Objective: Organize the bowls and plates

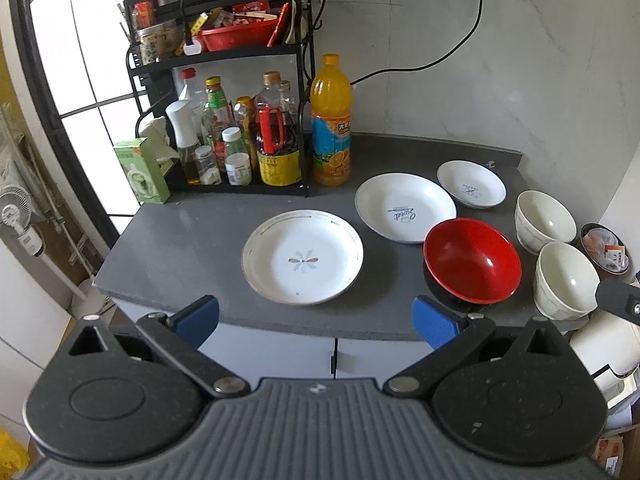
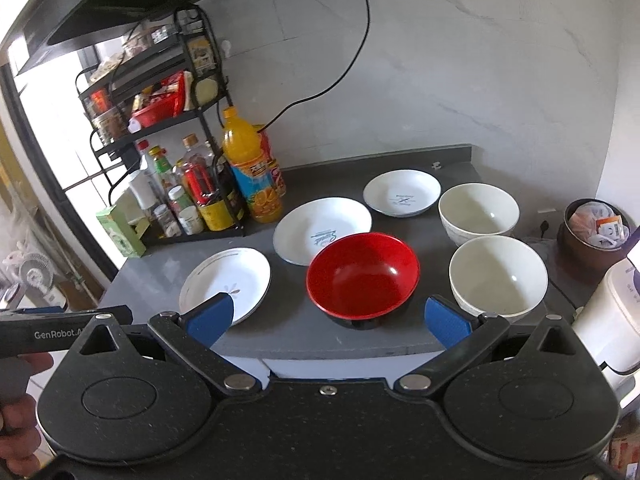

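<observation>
1. Left wrist view: the left tongs (image 1: pixel 316 320) hang with their blue pads wide apart and nothing between them, short of the counter (image 1: pixel 192 240) edge. Taking the red bowl (image 1: pixel 472 260) as landmark, the flower plate (image 1: pixel 302 257) lies to its left, directly ahead of these tongs and nearest them. The "Sweet" plate (image 1: pixel 405 212) sits behind and left of the red bowl, the small plate (image 1: pixel 471 184) behind it, and two white bowls (image 1: pixel 545 222) (image 1: pixel 566 280) to its right.

2. Right wrist view: the right tongs (image 2: pixel 326 318) are likewise spread and empty, with the red bowl (image 2: pixel 363 278) straight ahead between the pads. The near white bowl (image 2: pixel 498 276) stands just right of it. I judge the left hand better placed for the flower plate (image 2: pixel 226 284) and the right for the bowls.
</observation>
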